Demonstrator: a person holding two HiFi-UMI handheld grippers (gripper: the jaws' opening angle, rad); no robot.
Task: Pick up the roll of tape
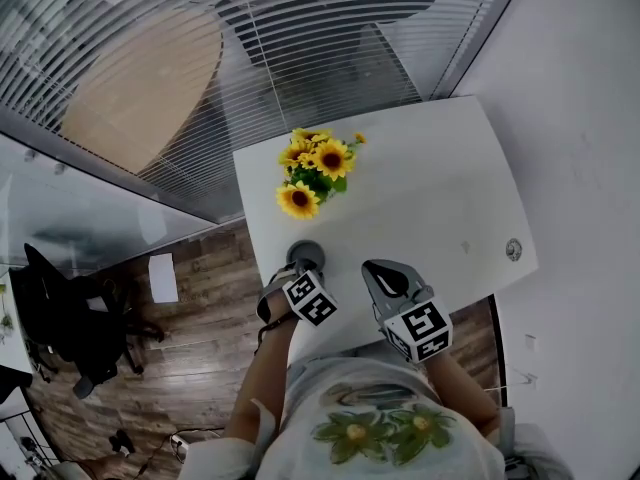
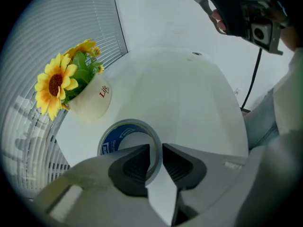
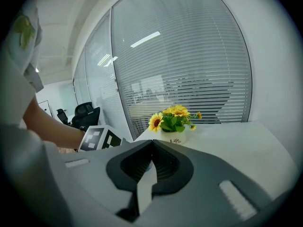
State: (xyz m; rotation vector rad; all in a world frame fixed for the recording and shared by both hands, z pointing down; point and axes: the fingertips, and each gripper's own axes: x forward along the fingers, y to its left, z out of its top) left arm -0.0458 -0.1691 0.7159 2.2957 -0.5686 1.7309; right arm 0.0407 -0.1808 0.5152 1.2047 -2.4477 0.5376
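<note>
My left claw (image 2: 156, 148) is closing around the wall of the tape roll (image 2: 116, 138), flat on the white table (image 2: 189, 103) by the flower pot (image 2: 92, 100), not yet clamped; right claw (image 3: 152, 143) pinched together, empty.

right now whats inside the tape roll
Bare white table and the blue print lining the roll of tape. The left gripper's jaws are closing across its wall; the inner pad covers the near part.

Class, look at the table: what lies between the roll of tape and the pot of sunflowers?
Nothing: only bare white table separates the roll of tape from the pot of sunflowers, shown best in the left gripper view.
</note>
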